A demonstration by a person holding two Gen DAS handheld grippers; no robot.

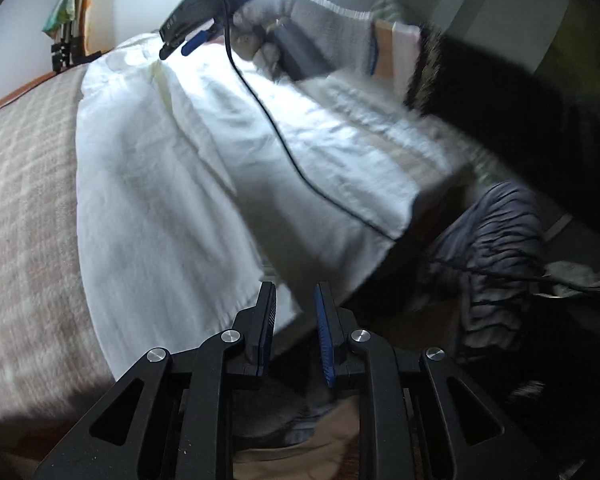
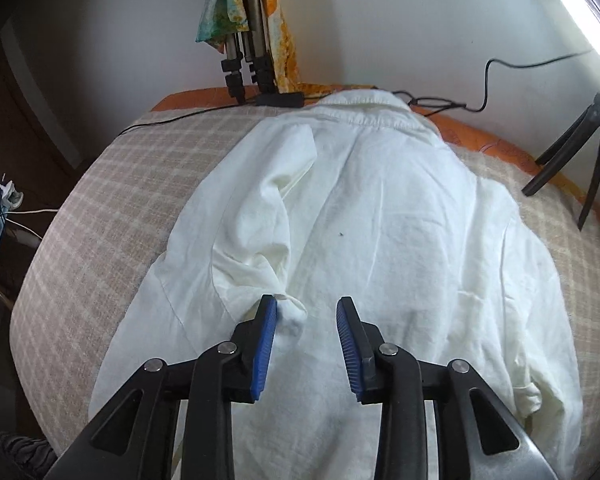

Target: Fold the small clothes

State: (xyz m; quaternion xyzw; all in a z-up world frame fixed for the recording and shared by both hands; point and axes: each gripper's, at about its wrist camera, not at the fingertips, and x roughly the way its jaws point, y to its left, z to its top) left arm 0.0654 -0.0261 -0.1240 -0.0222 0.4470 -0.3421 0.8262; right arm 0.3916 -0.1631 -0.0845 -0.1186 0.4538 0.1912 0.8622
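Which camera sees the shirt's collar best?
The right wrist view: the white shirt lies spread out there, and its collar shows whole at the far end. The left wrist view shows the shirt slanted and blurred, with the right gripper over the collar end.

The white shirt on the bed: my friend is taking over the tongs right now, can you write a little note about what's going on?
Left tongs: open, nothing in them, at the shirt's near edge.
Right tongs: open, nothing gripped; the bunched sleeve cuff lies just by the left pad.
White shirt: spread on the checked blanket, collar at the far end by the wall.
Done: one sleeve is folded in over the body.
Left: the other sleeve still lies out at the side; fold it in, then probably fold the body up.
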